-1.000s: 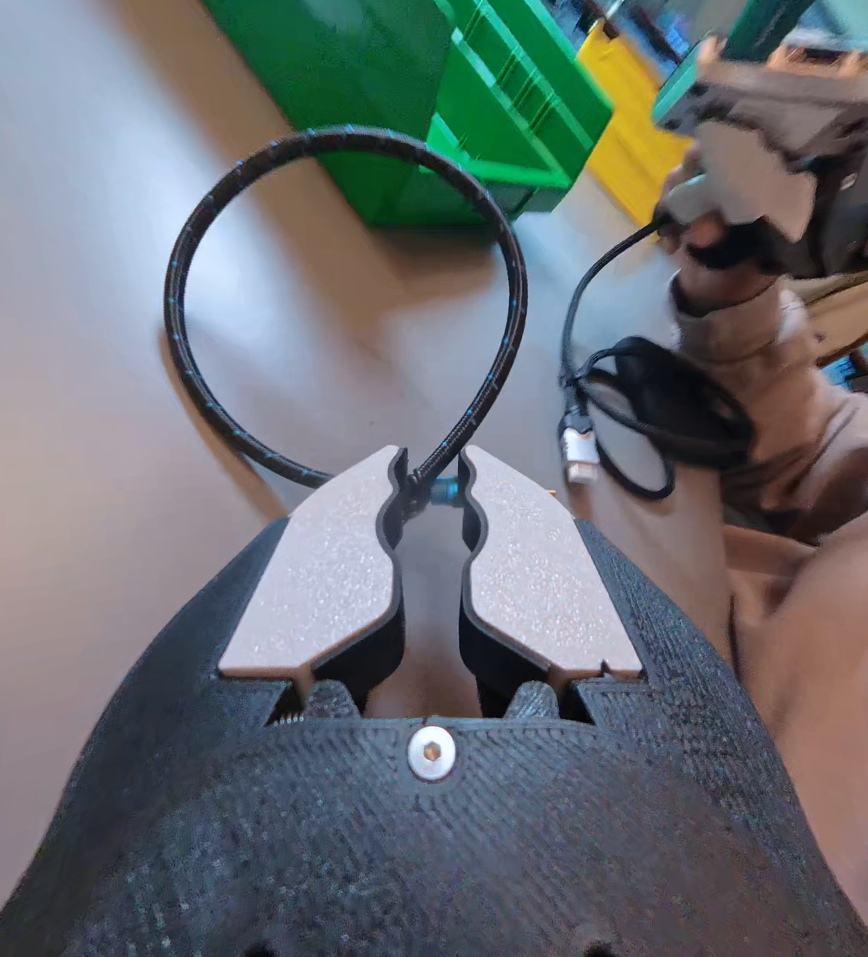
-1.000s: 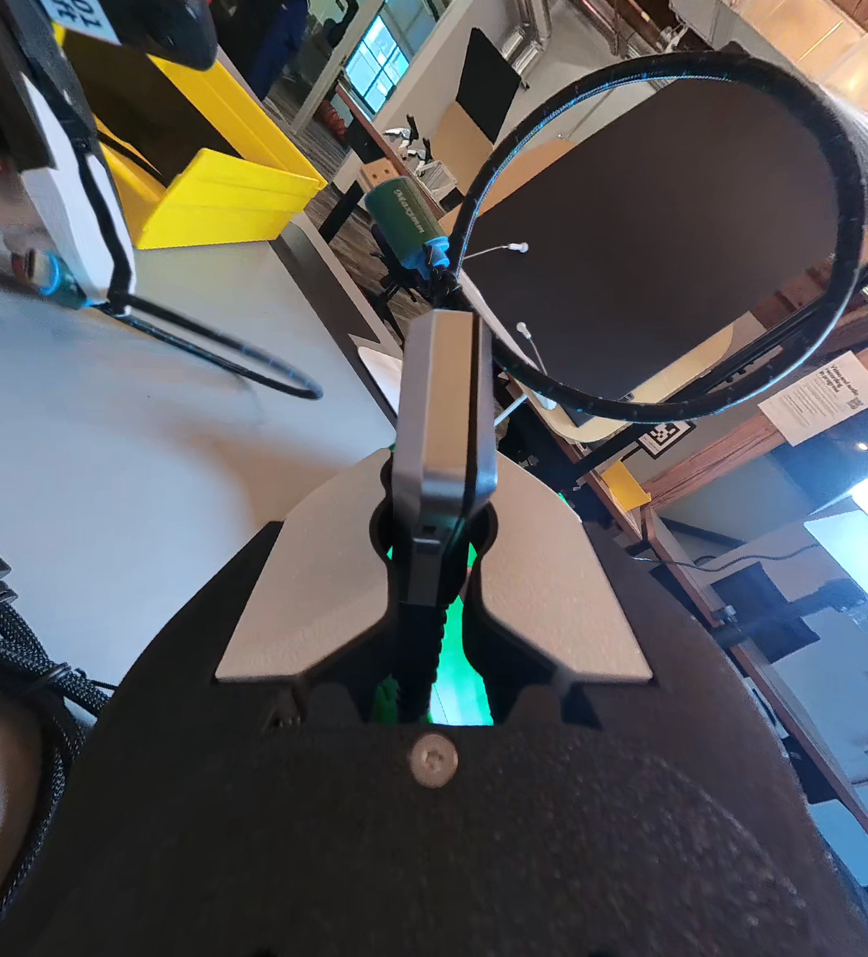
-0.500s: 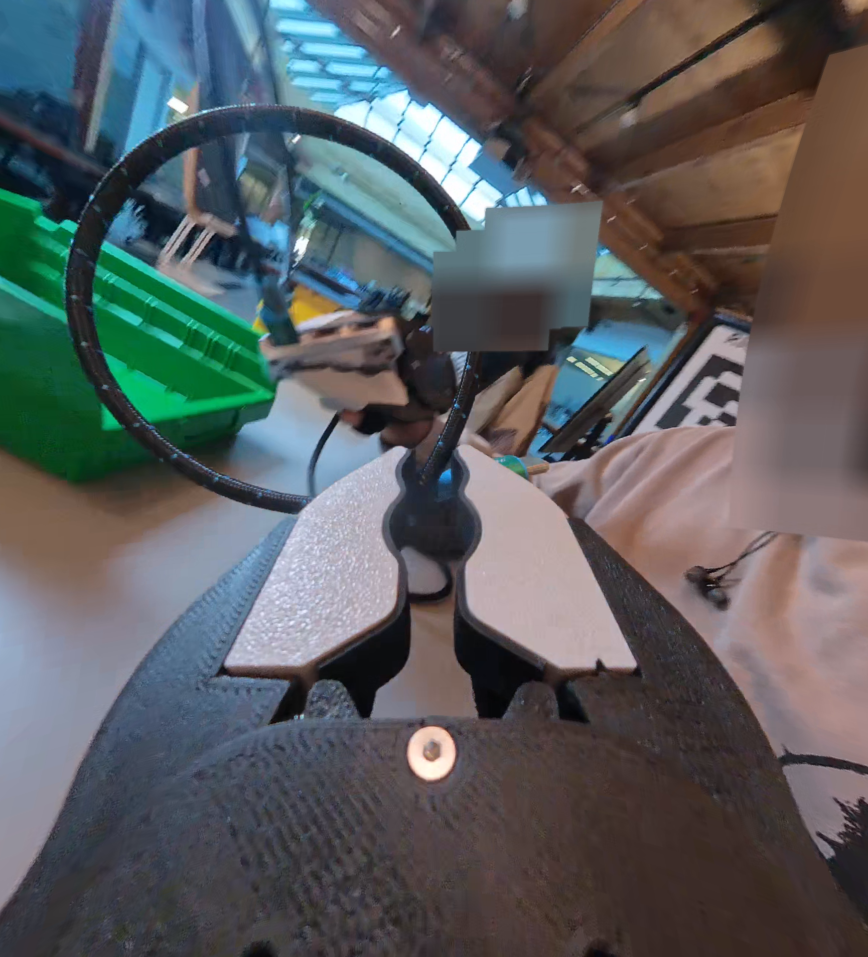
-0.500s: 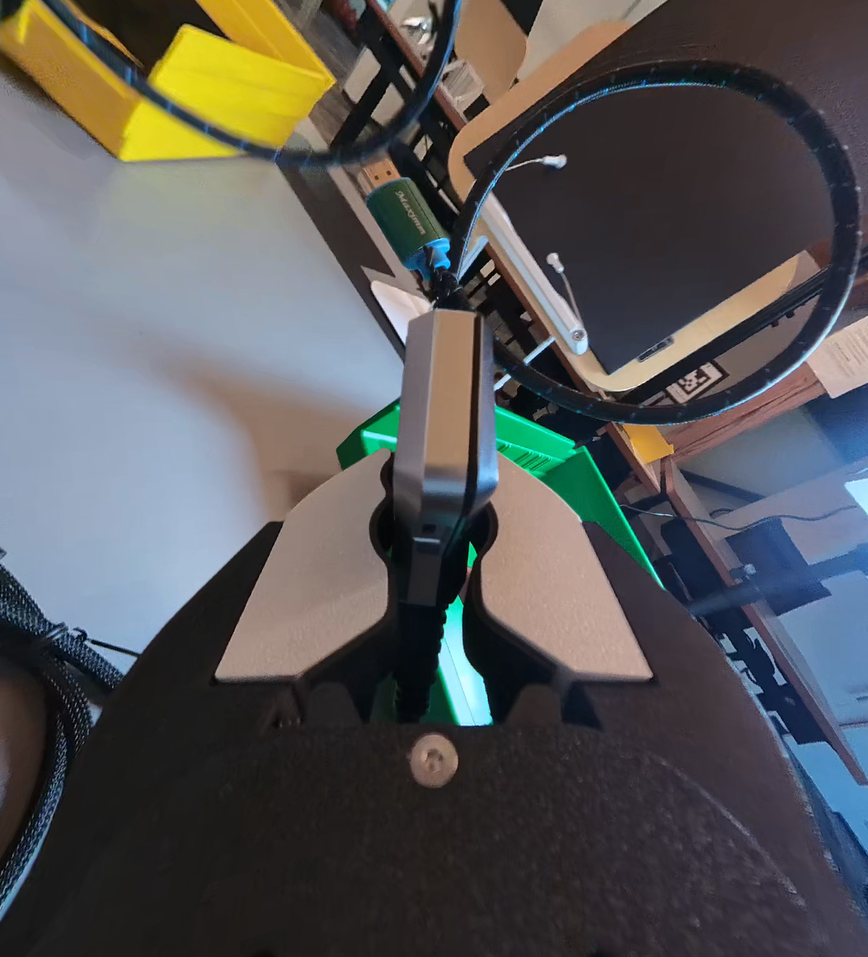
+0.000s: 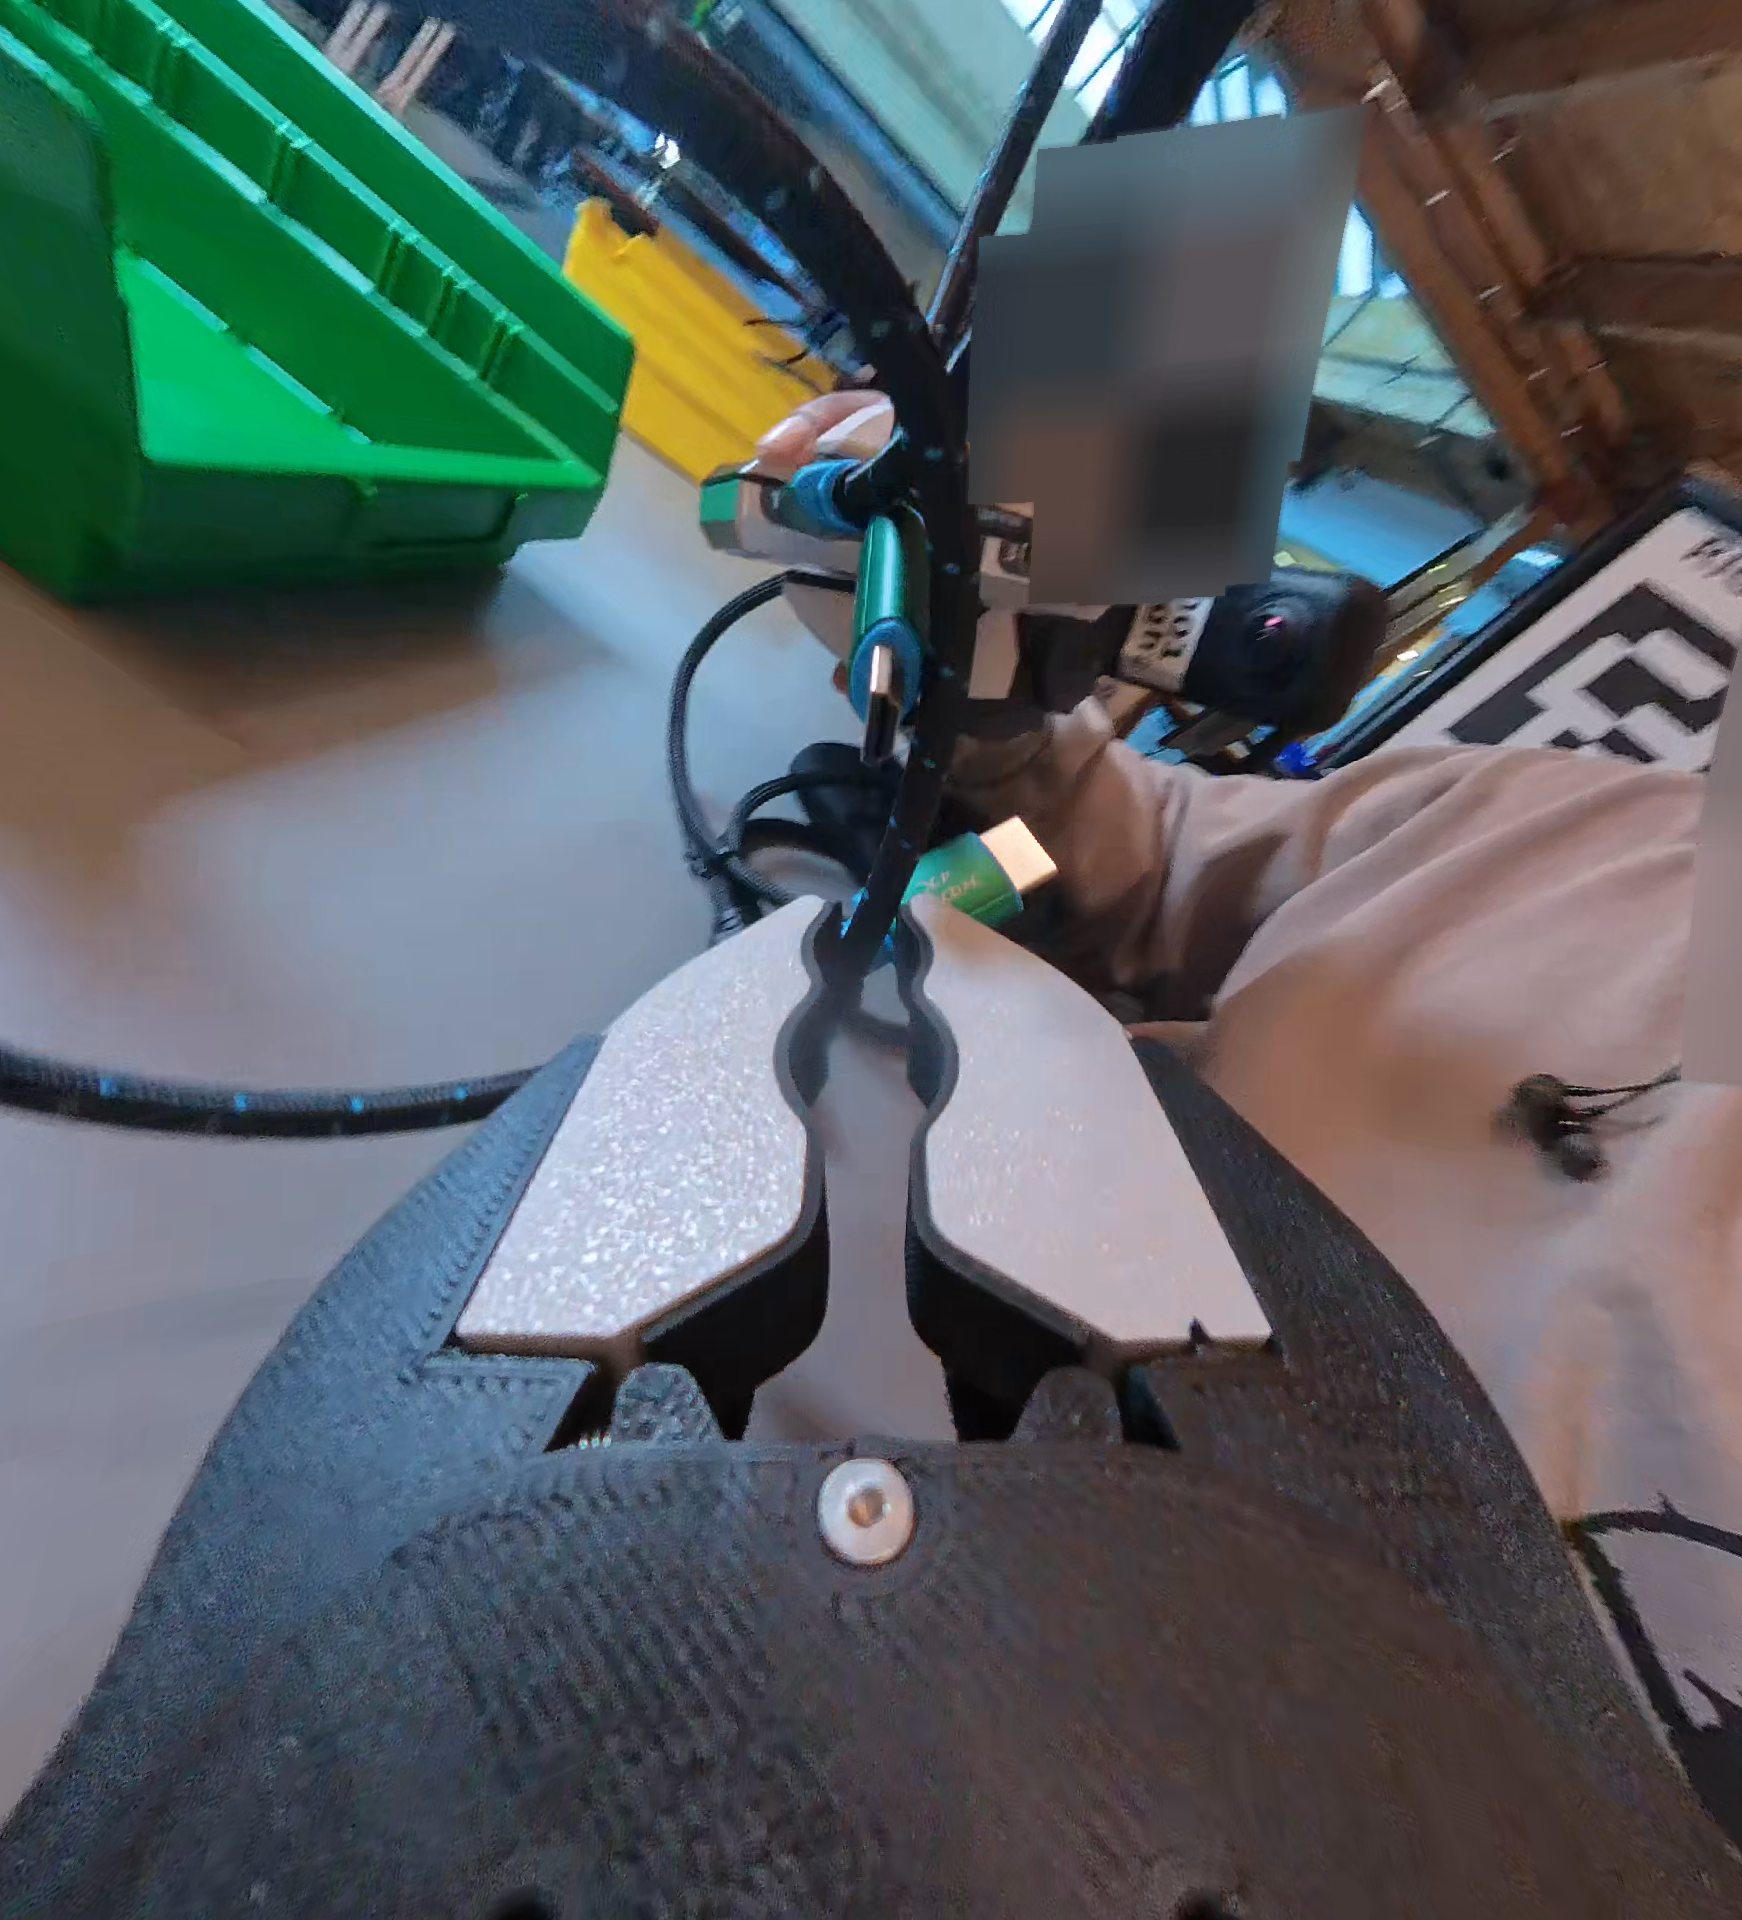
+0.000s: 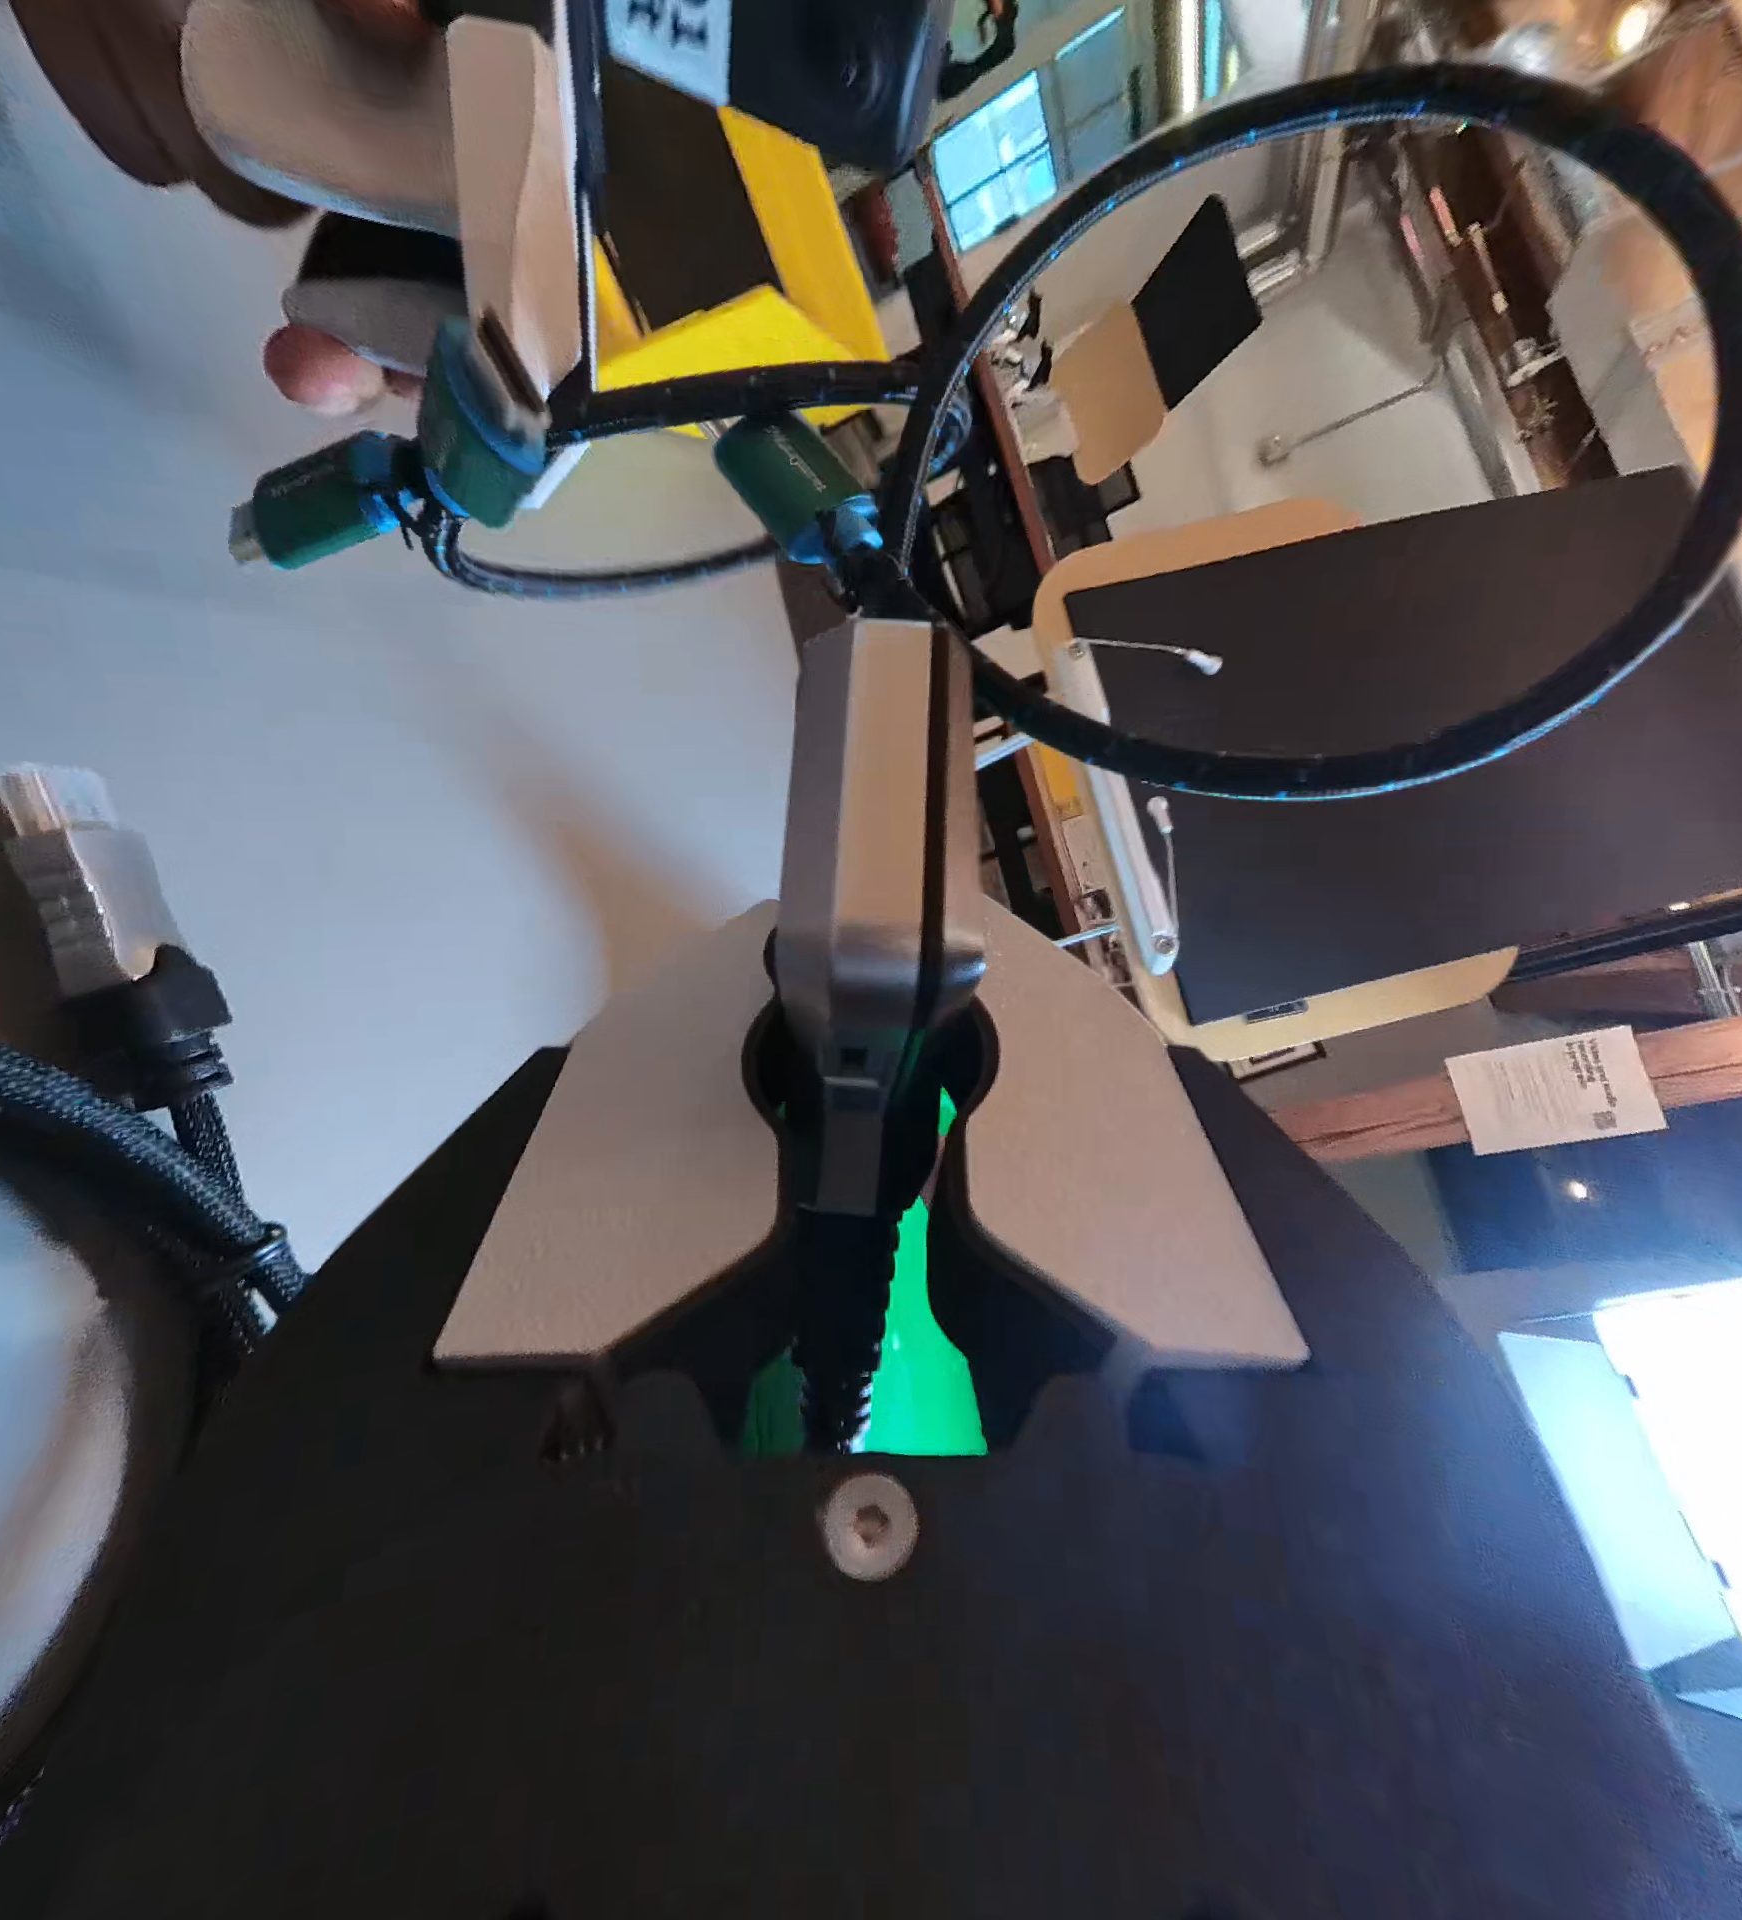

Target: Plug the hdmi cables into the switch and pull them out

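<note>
My left gripper (image 5: 862,930) is shut on a black braided HDMI cable (image 5: 171,1096), right behind its green plug (image 5: 981,878) with a gold tip. My right gripper (image 6: 872,935) is shut on the grey switch (image 6: 877,810) and holds it upright above the table. One green plug (image 6: 794,478) sits at the switch's far end, and its cable (image 6: 1469,769) loops to the right. In the right wrist view the left gripper's fingers (image 6: 524,208) hold the green plug (image 6: 477,436) up left of the switch. Another green plug (image 6: 316,509) hangs beside it.
A green bin (image 5: 223,343) and a yellow bin (image 5: 680,322) stand on the far side of the pale table (image 5: 275,831). A grey plug on a coiled black cable (image 6: 82,904) lies at the left. The person's sleeve (image 5: 1366,935) fills the right. The left gripper's tips are roughly 10 cm from the right gripper's.
My left gripper has swung down and closer to the right gripper, its plug now near the switch. My right gripper has turned with the switch, and the left gripper now shows close above it.
</note>
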{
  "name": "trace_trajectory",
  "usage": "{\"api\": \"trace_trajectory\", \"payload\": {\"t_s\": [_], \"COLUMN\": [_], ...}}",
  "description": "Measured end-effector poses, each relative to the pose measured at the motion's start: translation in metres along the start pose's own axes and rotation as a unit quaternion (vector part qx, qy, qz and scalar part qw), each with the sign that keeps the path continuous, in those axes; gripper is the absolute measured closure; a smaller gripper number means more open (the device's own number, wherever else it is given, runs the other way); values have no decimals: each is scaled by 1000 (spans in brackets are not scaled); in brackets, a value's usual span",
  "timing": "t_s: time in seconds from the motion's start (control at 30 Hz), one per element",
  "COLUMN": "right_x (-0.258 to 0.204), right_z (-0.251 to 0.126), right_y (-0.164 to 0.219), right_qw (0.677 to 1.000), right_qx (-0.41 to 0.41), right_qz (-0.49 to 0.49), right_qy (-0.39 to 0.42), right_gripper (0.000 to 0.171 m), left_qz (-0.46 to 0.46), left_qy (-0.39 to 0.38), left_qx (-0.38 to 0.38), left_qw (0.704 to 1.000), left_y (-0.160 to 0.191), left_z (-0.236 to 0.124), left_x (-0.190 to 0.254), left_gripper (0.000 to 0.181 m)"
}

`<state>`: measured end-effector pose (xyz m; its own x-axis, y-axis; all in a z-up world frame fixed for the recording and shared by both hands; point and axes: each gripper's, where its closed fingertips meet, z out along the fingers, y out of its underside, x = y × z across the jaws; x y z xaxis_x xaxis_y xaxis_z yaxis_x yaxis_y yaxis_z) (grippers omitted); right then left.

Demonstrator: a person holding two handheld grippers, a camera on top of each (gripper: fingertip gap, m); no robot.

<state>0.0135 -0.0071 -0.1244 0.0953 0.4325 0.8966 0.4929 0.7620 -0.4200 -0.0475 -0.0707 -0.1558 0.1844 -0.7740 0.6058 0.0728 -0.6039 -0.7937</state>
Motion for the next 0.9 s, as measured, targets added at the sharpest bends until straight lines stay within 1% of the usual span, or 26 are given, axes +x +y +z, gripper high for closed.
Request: {"api": "trace_trajectory", "payload": {"t_s": [0.07,0.13,0.23,0.3,0.37,0.43,0.53,0.63,0.7,0.8,0.9], "right_x": [-5,-5,-5,-6,-6,-5,3,14,20,25,26], "right_z": [3,4,3,3,4,6,6,1,-1,-3,-4], "right_y": [2,2,-3,-5,-4,-2,4,11,15,20,22], "right_qw": [1000,1000,1000,1000,1000,1000,999,997,996,994,993], "right_qx": [1,-1,7,4,-1,-5,-10,-12,-14,-15,-17], "right_qz": [8,10,17,10,10,21,49,75,89,107,111], "right_qy": [-12,-13,-13,-10,-9,-7,3,18,27,32,34], "right_gripper": [148,148,148,148,148,148,148,148,147,147,147], "left_qz": [9,21,56,79,84,90,106,145,160,173,200], "left_qy": [-34,-85,-176,-218,-242,-271,-306,-343,-353,-353,-363], "left_qx": [-24,-48,-66,-69,-62,-57,-78,-116,-140,-167,-197], "left_qw": [999,995,981,970,965,957,943,921,911,904,889], "left_y": [6,10,8,4,3,3,8,10,14,19,23], "left_z": [1,0,-7,-12,-16,-21,-25,-28,-25,-16,-12], "left_x": [-7,-18,-31,-33,-31,-34,-43,-53,-58,-62,-68], "left_gripper": [171,168,159,154,150,151,148,148,147,147,147]}}
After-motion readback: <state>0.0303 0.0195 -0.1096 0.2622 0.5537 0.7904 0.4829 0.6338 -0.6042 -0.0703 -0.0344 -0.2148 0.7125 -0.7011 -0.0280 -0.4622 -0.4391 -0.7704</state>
